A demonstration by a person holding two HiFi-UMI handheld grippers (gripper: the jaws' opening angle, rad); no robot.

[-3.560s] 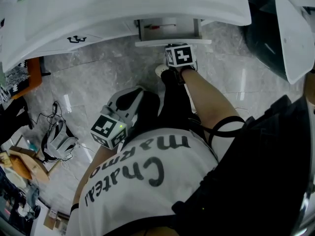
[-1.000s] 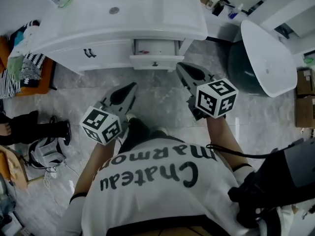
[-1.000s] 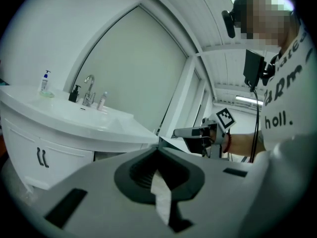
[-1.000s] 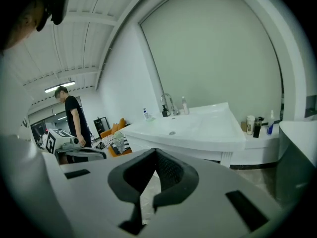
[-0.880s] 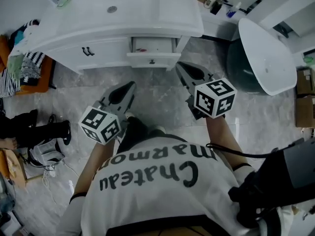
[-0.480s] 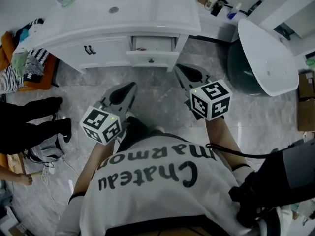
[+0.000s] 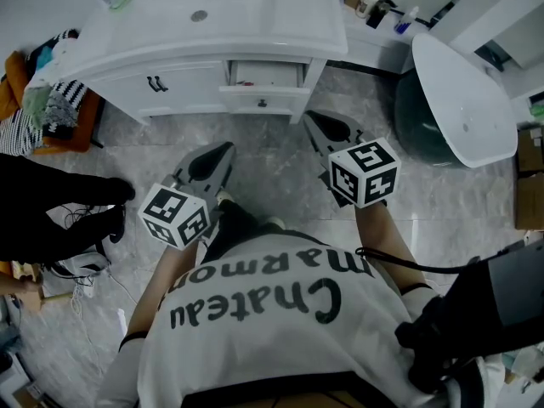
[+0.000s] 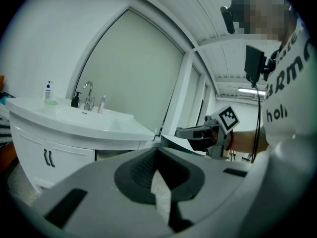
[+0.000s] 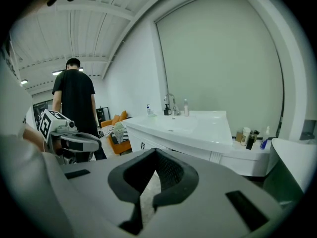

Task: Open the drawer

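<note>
The white vanity (image 7: pixel 212 32) stands at the top of the head view. Its small drawer (image 7: pixel 263 92) is pulled a little way out, knob (image 7: pixel 262 103) facing me, with a red thing inside. My left gripper (image 7: pixel 226 149) hovers over the floor, short of the vanity, jaws together and nothing between them. My right gripper (image 7: pixel 311 117) floats just below and right of the drawer front, apart from it, also shut and bare. The left gripper view (image 8: pixel 157 150) shows the sink top (image 8: pixel 74 115) and my right gripper (image 8: pixel 200 132) beside it. The right gripper view (image 9: pixel 156 151) faces the vanity (image 9: pixel 188 133).
A person in black (image 7: pixel 51 219) stands on the marble floor at the left, also in the right gripper view (image 9: pixel 74 108). A dark round tub with a white lid (image 7: pixel 463 92) sits at the right. An orange seat with striped cloth (image 7: pixel 38 109) is by the vanity's left end.
Both grippers have shifted slightly across the floor since a second ago, still short of the open drawer. The person in black has walked further into view at the left.
</note>
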